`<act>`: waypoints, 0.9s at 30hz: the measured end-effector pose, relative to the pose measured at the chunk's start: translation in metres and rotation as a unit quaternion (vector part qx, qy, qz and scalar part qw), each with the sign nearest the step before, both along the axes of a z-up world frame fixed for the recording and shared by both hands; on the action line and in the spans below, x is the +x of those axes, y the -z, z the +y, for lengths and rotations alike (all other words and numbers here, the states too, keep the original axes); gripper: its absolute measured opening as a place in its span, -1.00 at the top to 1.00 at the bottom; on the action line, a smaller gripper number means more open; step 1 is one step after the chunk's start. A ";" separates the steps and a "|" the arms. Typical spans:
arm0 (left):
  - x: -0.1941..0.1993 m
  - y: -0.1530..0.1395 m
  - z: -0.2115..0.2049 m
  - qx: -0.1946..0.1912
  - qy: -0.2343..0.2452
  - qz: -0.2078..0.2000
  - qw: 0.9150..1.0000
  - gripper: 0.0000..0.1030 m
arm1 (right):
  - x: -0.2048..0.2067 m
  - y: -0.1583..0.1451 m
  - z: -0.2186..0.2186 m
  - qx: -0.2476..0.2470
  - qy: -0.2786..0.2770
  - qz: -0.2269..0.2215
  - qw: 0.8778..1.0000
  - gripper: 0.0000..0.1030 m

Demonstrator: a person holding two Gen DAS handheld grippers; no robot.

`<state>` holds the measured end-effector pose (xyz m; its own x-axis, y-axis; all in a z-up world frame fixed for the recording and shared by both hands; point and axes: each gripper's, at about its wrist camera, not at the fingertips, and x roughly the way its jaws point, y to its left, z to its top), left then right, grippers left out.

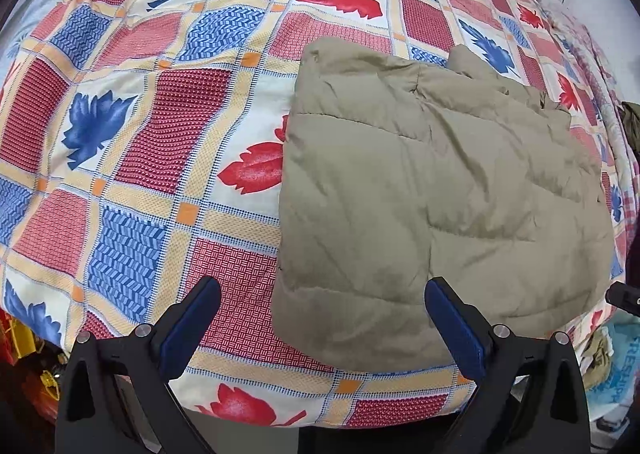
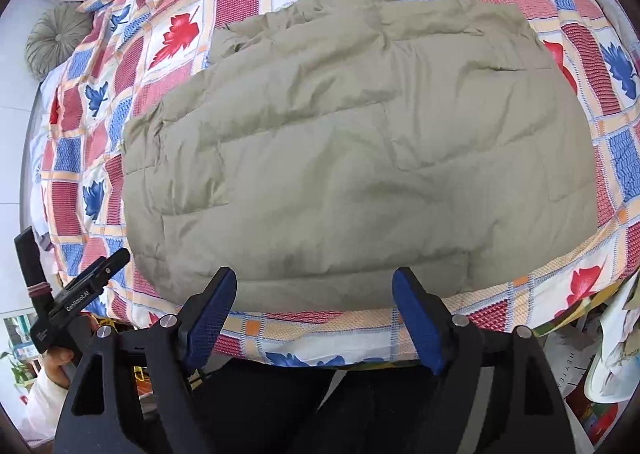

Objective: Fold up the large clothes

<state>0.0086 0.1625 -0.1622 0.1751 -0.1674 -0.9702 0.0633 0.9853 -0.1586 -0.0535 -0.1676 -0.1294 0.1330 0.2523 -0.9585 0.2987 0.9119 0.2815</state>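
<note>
Olive-khaki quilted jacket (image 2: 352,141) lies folded into a rough rectangle on the bed, on a patchwork bedspread (image 1: 160,125) with red and blue leaf squares. It sits close to the near edge of the bed; in the left wrist view it is right of centre (image 1: 432,189).

Left gripper (image 1: 322,294) hovers above the near edge of the bed, jaws wide apart, nothing between them. Its left blue pad (image 1: 192,322) is over bare bedspread, the right pad over the jacket's near left corner. Touching or not, cannot tell.

Right gripper (image 2: 314,286) also held level just short of the jacket's near edge, pointing across the bed, jaws wide apart and empty, both pads at the hem line.

In the right wrist view the left gripper's body (image 2: 76,302) shows at near left, with a hand (image 2: 56,362) wrapped under it. Round grey cushion (image 2: 56,41) at far left of the bed.
</note>
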 end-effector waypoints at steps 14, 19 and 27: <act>0.029 0.029 0.028 -0.079 0.016 0.018 0.997 -0.98 | 0.010 0.033 0.044 0.039 -0.024 0.037 0.998 -0.70; 0.057 0.052 0.052 -0.179 0.029 0.049 0.982 -0.98 | 0.004 0.037 0.051 0.046 -0.033 0.036 0.998 -0.70; 0.085 0.106 0.024 -0.265 0.065 0.096 0.957 -0.98 | 0.005 0.044 0.048 0.060 -0.017 0.015 0.998 -0.70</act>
<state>0.0940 0.1866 -0.2684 -0.0532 -0.6527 -0.7558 0.1006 0.7495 -0.6543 -0.0483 -0.1197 -0.1739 0.0936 0.3693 -0.9246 0.2774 0.8822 0.3804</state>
